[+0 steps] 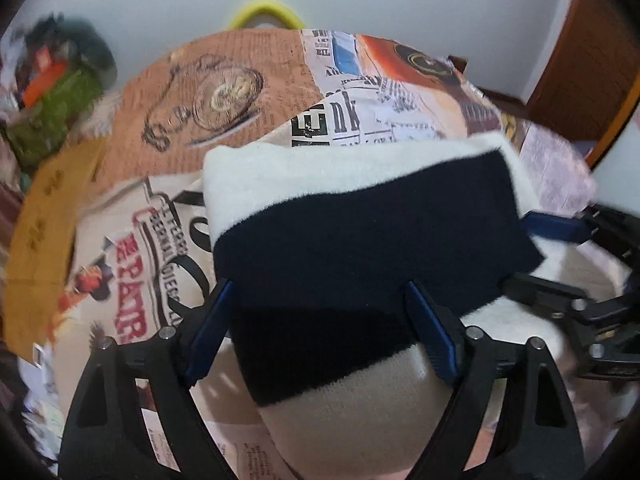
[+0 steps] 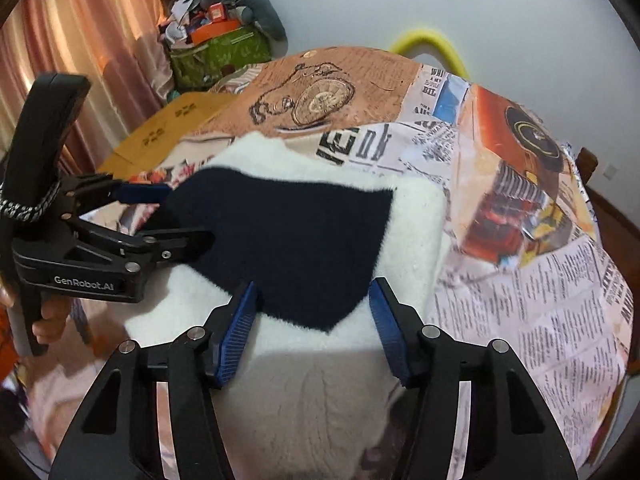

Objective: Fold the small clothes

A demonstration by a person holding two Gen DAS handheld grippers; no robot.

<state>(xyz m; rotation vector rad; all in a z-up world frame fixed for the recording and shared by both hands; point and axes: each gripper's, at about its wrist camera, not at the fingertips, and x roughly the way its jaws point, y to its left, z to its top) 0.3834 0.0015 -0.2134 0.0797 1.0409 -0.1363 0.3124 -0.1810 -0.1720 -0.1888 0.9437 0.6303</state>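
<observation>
Both tongs are over a small fleece garment (image 2: 304, 380), cream with a wide navy band (image 2: 288, 236), lying on the counter (image 2: 540, 320).

Left tongs (image 1: 320, 320): jaws apart, straddling the near navy section. The cloth sits between the blue pads (image 1: 212, 332), but they aren't pinching it.

Right tongs (image 2: 316, 320): jaws also apart, with the pointed navy corner and cream pile between them. No grip here either.

In the right wrist view the left tongs come in from the side at the garment's left edge, with the navy edge between the spread jaws.

Step, my read: the garment looks already doubled over. The navy panel sits on top of cream with a thick rolled far edge, so this is mid-fold, either lining up for the next fold or squaring off after one.

Next move needs both tongs to close on the near edge or corners through all layers, lift evenly and carry it toward the far edge. The fleece is thick and springy, so a shallow bite risks taking only the top layer.

Surface: the counter looks round, under a cloth printed with newspaper text, a pocket watch (image 2: 320, 98) and a vintage camera.

Beyond it: a brown envelope (image 2: 168, 136) at the far left edge, a yellow curved thing (image 2: 428, 40) behind the counter, a green bag (image 2: 220, 52) stuffed with clutter, a pink curtain (image 2: 80, 40), a plain white wall and wood trim on the right.
</observation>
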